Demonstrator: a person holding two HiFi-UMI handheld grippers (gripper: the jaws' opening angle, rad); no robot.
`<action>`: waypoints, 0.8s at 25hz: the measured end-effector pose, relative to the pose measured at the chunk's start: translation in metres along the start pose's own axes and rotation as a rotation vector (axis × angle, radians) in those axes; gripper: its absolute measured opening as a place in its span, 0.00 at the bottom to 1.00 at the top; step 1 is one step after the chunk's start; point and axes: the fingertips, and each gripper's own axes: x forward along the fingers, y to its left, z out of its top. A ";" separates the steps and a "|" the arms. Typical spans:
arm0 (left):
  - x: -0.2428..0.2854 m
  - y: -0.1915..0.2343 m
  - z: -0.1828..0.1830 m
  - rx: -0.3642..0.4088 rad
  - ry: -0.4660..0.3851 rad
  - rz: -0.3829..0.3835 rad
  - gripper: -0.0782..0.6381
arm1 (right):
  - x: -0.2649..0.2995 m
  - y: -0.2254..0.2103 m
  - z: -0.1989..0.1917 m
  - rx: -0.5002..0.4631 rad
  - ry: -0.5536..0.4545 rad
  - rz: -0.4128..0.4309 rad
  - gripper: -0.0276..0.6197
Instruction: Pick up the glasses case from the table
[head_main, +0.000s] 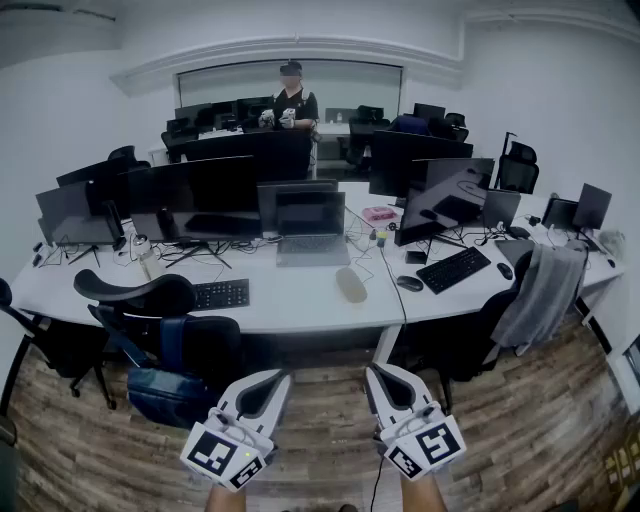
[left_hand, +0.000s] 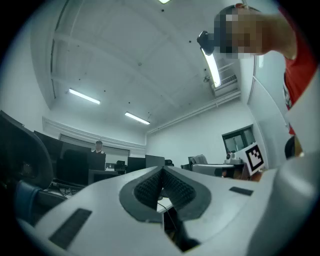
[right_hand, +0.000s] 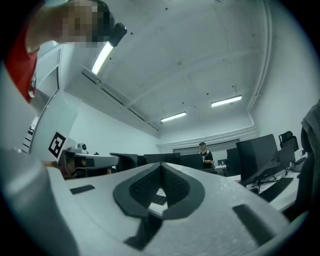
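Case (head_main: 351, 284) lies on the desk (head_main: 300, 306) near the front edge, just in front of a laptop (head_main: 311, 228), with a mouse (head_main: 409, 283) to its right. Left gripper (head_main: 274, 376) and right gripper (head_main: 379, 372) hang over the floor, well short of the desk. Both have jaws together with nothing between.

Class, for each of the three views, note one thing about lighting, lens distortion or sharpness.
Head view: fisheye curves the desk edge and the walls, the corners are dim, and the glasses case is small yet sharp. Left gripper view: black circular vignette, strip light glaring overhead, the fingers evenly lit. Right gripper view: same vignette, ceiling tube bright, distant monitors dark against white walls.
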 end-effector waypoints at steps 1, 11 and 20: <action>0.001 -0.001 0.000 0.001 0.001 0.001 0.12 | -0.001 -0.001 0.000 0.000 -0.001 0.000 0.05; 0.014 -0.018 0.001 0.018 0.010 0.008 0.12 | -0.010 -0.013 0.008 0.029 -0.034 0.032 0.05; 0.054 -0.043 -0.006 0.042 0.020 0.029 0.12 | -0.026 -0.054 0.015 0.033 -0.059 0.046 0.05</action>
